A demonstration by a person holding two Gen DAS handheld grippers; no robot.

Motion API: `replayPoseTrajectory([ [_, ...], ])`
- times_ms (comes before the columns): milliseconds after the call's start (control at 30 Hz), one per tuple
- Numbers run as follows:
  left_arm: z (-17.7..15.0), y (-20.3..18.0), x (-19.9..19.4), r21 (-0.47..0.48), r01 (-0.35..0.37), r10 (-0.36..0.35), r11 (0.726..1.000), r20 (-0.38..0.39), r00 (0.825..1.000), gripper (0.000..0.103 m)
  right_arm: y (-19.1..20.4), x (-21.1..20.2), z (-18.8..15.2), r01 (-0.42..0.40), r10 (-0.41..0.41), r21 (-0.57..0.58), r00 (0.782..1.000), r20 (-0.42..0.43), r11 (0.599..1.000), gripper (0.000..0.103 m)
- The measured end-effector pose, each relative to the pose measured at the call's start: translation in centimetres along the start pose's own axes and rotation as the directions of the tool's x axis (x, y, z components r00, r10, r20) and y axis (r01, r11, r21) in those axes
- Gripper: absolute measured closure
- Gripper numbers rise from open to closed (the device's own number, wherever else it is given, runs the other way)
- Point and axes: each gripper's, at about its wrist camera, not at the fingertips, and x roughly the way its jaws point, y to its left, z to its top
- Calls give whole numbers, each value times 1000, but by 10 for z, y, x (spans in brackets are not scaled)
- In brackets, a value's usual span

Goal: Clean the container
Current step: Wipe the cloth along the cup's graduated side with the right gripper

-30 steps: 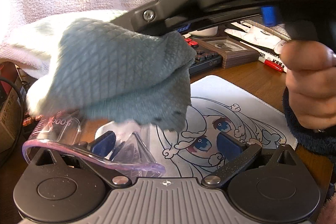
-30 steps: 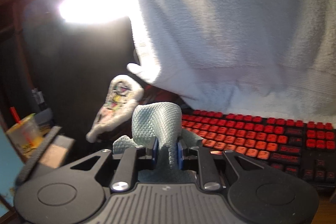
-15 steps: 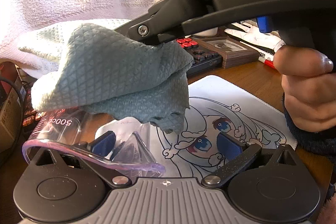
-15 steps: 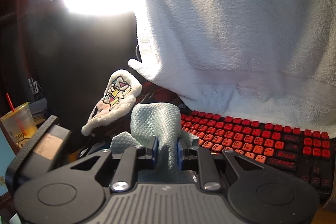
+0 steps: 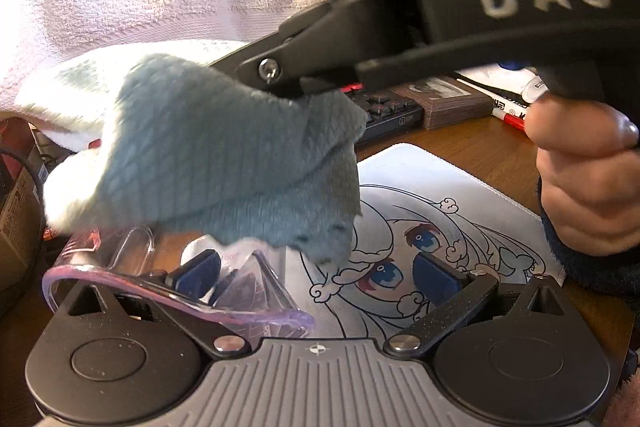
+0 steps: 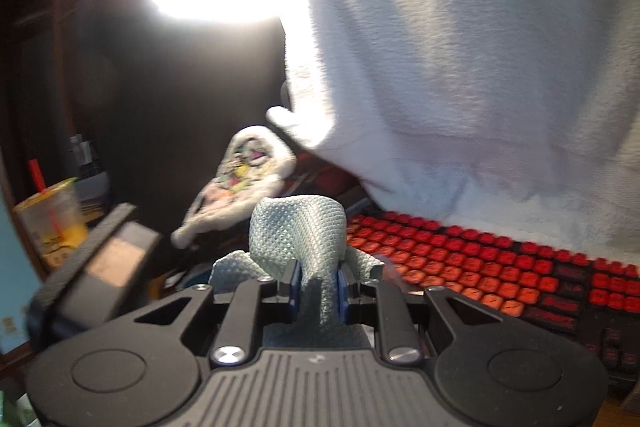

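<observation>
The right gripper [image 6: 316, 287] has drawn back rightward, its jaws pinched tight on the blue cloth [image 5: 224, 155], which overhangs the clear container's [image 5: 168, 279] rim, possibly touching it. The left gripper [image 5: 316, 275] stands wide open, one finger inside the container, above the mouse pad [image 5: 440, 195].

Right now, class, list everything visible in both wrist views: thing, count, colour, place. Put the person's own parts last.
Measuring cup: one, clear with purple rim, at left gripper's left finger.
Cleaning cloth: one, grey-blue, above the cup, clamped by right gripper.
Mouse mat: one, white with anime face, on desk.
Keyboard: one, black with red keys, behind.
White towel: one, draped at back.
Markers: number unclear, white, far right.
Drink cup: one, orange, red straw, far left.
Left gripper: black, blue pads, apart.
Right gripper: black, closed on cloth.
Right hand: one, holding handle.
</observation>
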Motion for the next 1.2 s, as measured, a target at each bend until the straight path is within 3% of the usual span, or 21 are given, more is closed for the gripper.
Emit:
replayPoseTrajectory([
  [133,0,1,0,0,0,0,1000,0,1000,0,-7,-1,2,-6,6,25,1000,2,1000,86],
  [333,0,2,0,0,-1,1,1000,0,1000,0,6,-10,0,-111,111,-23,993,29,994,86],
  [567,-1,4,0,0,0,0,1000,0,1000,0,5,-1,-1,-54,54,-24,999,5,998,86],
  [833,-1,5,1,0,-1,1,1000,0,1000,0,-8,0,2,89,-89,-2,996,32,996,86],
  [1033,0,6,1,0,-1,1,1000,1,1000,0,3,-10,1,-42,44,-33,997,69,999,86],
  [1200,0,7,0,0,-1,1,1000,0,1000,0,16,2,-2,-15,18,-81,999,28,997,86],
])
